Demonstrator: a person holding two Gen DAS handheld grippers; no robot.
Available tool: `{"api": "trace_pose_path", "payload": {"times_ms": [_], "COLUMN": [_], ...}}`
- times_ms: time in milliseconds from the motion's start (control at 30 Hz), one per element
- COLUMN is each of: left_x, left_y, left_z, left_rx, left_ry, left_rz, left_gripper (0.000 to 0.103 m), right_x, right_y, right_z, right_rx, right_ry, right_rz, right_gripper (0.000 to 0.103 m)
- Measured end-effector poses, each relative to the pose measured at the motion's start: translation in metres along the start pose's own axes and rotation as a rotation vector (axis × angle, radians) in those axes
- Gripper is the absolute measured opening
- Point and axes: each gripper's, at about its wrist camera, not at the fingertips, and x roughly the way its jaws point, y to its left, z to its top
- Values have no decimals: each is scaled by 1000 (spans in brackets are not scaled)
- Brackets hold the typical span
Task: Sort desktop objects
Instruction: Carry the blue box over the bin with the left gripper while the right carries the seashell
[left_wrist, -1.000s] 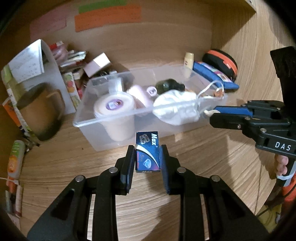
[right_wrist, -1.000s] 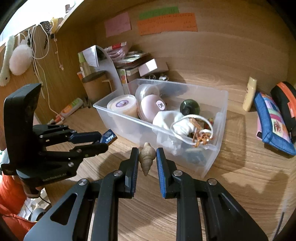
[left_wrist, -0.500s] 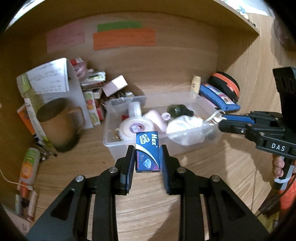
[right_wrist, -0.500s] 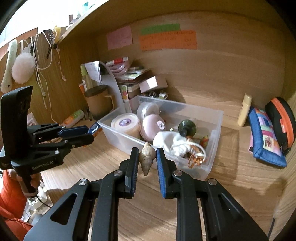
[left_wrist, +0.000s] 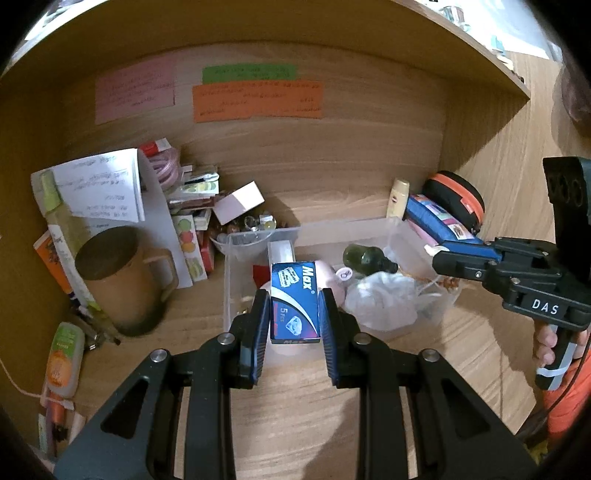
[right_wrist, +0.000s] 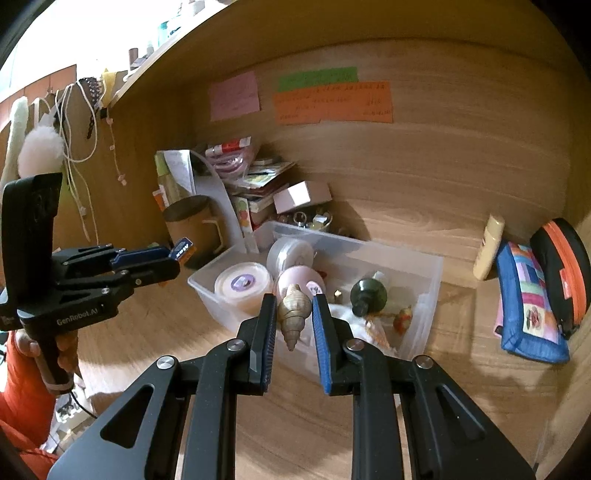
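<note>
My left gripper (left_wrist: 294, 308) is shut on a small blue "Max" box (left_wrist: 293, 301) and holds it above the near side of a clear plastic bin (left_wrist: 424, 236). My right gripper (right_wrist: 294, 315) is shut on a tan spiral seashell (right_wrist: 292, 314), held in the air in front of the bin (right_wrist: 430, 291). The bin holds tape rolls (right_wrist: 243, 286), a dark green bottle (right_wrist: 367, 295) and a white cloth (left_wrist: 384, 299). The left gripper shows in the right wrist view (right_wrist: 171, 260); the right gripper shows in the left wrist view (left_wrist: 436, 254).
A brown mug (left_wrist: 122, 280) and a leaning stack of papers and small boxes (left_wrist: 192, 199) stand left of the bin. A blue pouch (right_wrist: 528, 302), an orange-trimmed black case (right_wrist: 565, 273) and a cream tube (right_wrist: 489, 247) lie at the right. Coloured notes (left_wrist: 258, 96) hang on the back wall.
Both grippers have pulled back and up from the bin, so the bin looks smaller and farther. Each keeps its hold: the left on the Max box, the right on the seashell.
</note>
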Motion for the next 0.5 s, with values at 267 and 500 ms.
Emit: {"api": "trace_pose_path", "payload": {"times_ms": [267, 500], "left_x": [18, 43], "left_y": [-9, -15], "left_z": [11, 16], "left_rx": [21, 32], "left_ry": [6, 31], "left_rz": [-40, -85], "left_gripper": [26, 26], "right_x": [19, 41], "right_y": [-9, -17], "right_z": [7, 12], "right_rx": [16, 26], "right_ry": [17, 53], "right_rz": [1, -15], "right_gripper": [17, 17]}}
